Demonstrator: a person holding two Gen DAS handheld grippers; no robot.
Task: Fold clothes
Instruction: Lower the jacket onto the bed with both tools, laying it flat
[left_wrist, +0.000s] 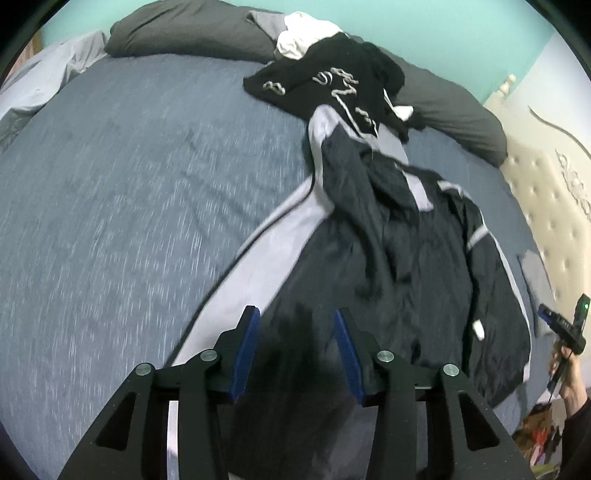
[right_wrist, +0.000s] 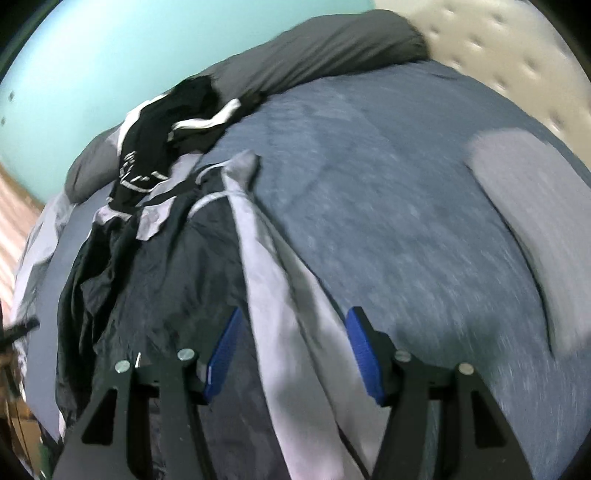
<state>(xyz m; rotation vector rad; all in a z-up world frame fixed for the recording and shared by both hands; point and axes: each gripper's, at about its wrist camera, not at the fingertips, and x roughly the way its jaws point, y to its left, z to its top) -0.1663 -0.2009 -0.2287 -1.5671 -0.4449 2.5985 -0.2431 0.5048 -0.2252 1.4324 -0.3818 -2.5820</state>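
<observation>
Across the blue-grey bed (left_wrist: 110, 184) lies a crumpled dark jacket (left_wrist: 399, 258) with pale lilac-grey panels, stretched lengthwise from the near edge toward the far edge, where its upper end meets a black garment (left_wrist: 332, 88) with pale looping print. That black garment rests partly on the jacket and partly against a long dark grey pillow (left_wrist: 192, 33) lying along the far edge, and a white piece of cloth (left_wrist: 303, 33) sits just behind it on the pillow. In the left wrist view the left claw (left_wrist: 295, 350) hovers over the jacket's near end, its blue-padded fingers (left_wrist: 245, 350) spread apart with dark fabric showing between them; whether the pads touch the cloth cannot be told. In the right wrist view the right claw (right_wrist: 291, 354) is likewise spread wide, its blue pads (right_wrist: 364, 354) standing either side of a pale lilac-grey strip of the jacket (right_wrist: 147, 295) that runs up between them, and nothing is pinched. The same right claw (left_wrist: 565, 325) shows at the bed's right edge in the left wrist view, held in a hand (left_wrist: 569, 373). A lighter grey patch of bedding (right_wrist: 535, 206) lies toward the right edge near a cream tufted headboard (right_wrist: 498, 48). Both views are blurred.
</observation>
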